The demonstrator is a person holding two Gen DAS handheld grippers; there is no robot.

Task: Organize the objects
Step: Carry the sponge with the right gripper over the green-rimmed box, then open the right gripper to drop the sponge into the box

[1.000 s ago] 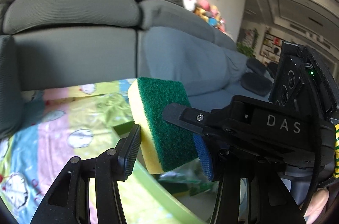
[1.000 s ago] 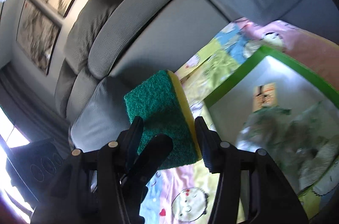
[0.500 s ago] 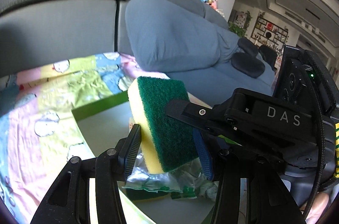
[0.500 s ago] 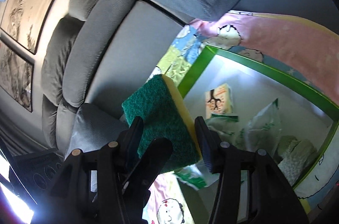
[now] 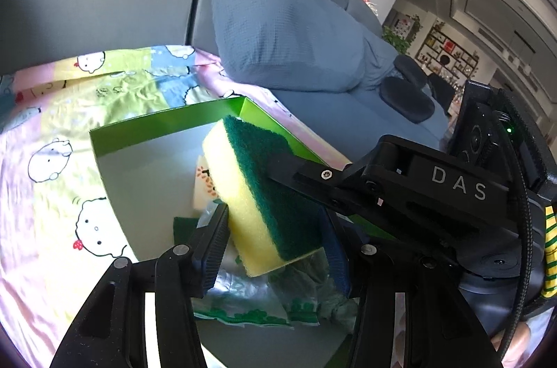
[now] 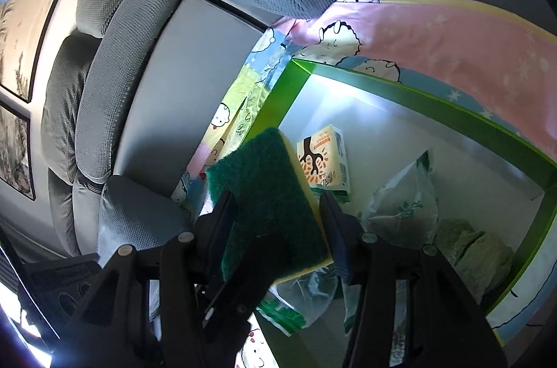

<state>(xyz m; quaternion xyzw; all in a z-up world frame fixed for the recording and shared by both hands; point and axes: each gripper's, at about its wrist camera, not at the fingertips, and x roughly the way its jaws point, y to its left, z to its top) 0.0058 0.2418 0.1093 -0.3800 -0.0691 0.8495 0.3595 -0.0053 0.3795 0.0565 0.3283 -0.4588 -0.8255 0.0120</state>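
Compared with a second ago, we now look down into the green box [image 5: 163, 124], the sponge [image 5: 264, 194] clamped by both the left gripper [image 5: 275, 239] and right gripper [image 6: 278, 225], hanging above the packets, so release seems near.

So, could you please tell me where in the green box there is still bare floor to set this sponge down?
The green box has bare floor along its far wall, beyond the tissue pack, and along the left wall in the left wrist view. The nearer part is crowded: plastic bags and a grey-green cloth lie under the sponge.
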